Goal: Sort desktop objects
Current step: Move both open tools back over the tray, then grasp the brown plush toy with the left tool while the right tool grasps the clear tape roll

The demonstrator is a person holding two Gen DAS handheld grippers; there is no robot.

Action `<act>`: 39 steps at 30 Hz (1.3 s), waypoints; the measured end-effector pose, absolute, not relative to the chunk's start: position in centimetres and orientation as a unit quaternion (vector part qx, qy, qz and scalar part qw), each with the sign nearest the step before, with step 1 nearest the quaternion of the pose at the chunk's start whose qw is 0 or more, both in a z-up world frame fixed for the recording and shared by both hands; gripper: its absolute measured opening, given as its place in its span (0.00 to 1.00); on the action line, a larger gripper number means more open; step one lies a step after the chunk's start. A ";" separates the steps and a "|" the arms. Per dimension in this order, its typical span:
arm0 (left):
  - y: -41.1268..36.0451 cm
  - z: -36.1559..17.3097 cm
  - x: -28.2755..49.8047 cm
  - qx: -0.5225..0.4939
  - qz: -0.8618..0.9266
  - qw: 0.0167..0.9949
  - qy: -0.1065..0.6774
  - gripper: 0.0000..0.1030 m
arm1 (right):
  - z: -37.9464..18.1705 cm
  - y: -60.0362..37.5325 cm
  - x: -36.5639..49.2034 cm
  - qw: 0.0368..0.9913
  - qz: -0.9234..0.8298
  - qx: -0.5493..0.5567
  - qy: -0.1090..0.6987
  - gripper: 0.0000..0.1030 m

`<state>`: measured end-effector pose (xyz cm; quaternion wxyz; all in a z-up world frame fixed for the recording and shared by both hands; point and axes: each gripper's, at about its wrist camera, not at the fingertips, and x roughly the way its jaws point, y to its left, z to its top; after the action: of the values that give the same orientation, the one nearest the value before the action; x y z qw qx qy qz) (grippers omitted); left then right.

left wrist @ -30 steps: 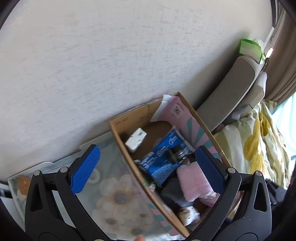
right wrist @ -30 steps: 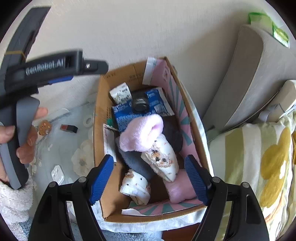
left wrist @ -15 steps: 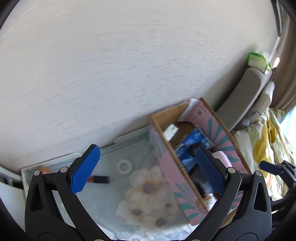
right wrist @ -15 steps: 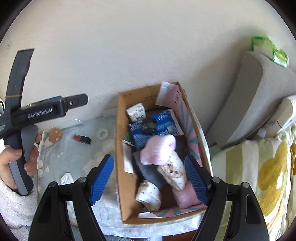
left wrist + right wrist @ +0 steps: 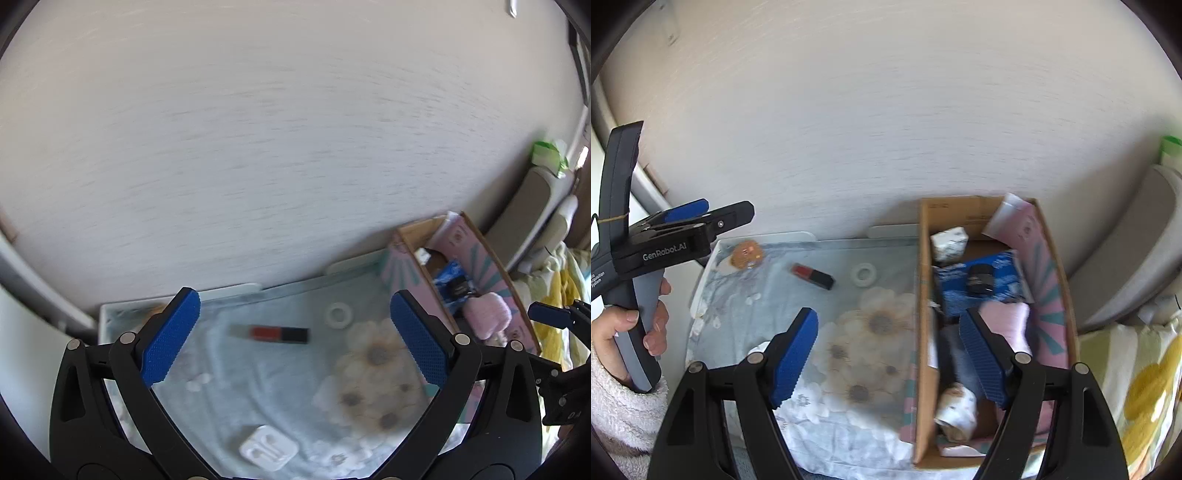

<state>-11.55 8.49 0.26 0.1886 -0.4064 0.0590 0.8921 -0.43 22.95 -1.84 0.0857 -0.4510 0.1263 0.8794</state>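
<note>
A red and black lipstick (image 5: pixel 279 334) lies on the floral cloth (image 5: pixel 266 384), also in the right wrist view (image 5: pixel 812 276). A white tape ring (image 5: pixel 339 315) (image 5: pixel 864 274) lies beside it. A white earbud case (image 5: pixel 268 447) sits near my open, empty left gripper (image 5: pixel 291 338). A round cookie-like object (image 5: pixel 746 253) lies at the far left. The cardboard box (image 5: pixel 925 295) (image 5: pixel 406 254) holds a blue packet (image 5: pixel 979 284), pink socks (image 5: pixel 1008 325) and a white box (image 5: pixel 948 242). My right gripper (image 5: pixel 888 358) is open and empty over the box's left wall.
A white wall stands right behind the table. A grey cushion (image 5: pixel 1134 280) and yellow flowered bedding (image 5: pixel 1137 391) lie right of the box. The person's hand (image 5: pixel 631 332) holds the left gripper at the far left of the table.
Both grippers have swung left, away from the box interior. The left one now faces the cloth with the lipstick and tape ring. The right one has pulled back and left.
</note>
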 end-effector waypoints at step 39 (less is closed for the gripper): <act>-6.6 -15.4 -19.8 -0.465 0.875 0.083 0.103 0.92 | -16.0 18.5 -13.9 0.166 0.869 -0.437 0.159 0.73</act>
<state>-19.83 -6.61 -15.40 0.0832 -0.4648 0.1031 0.8754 -13.94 18.51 -16.00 0.1663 -0.4371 0.1592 0.8695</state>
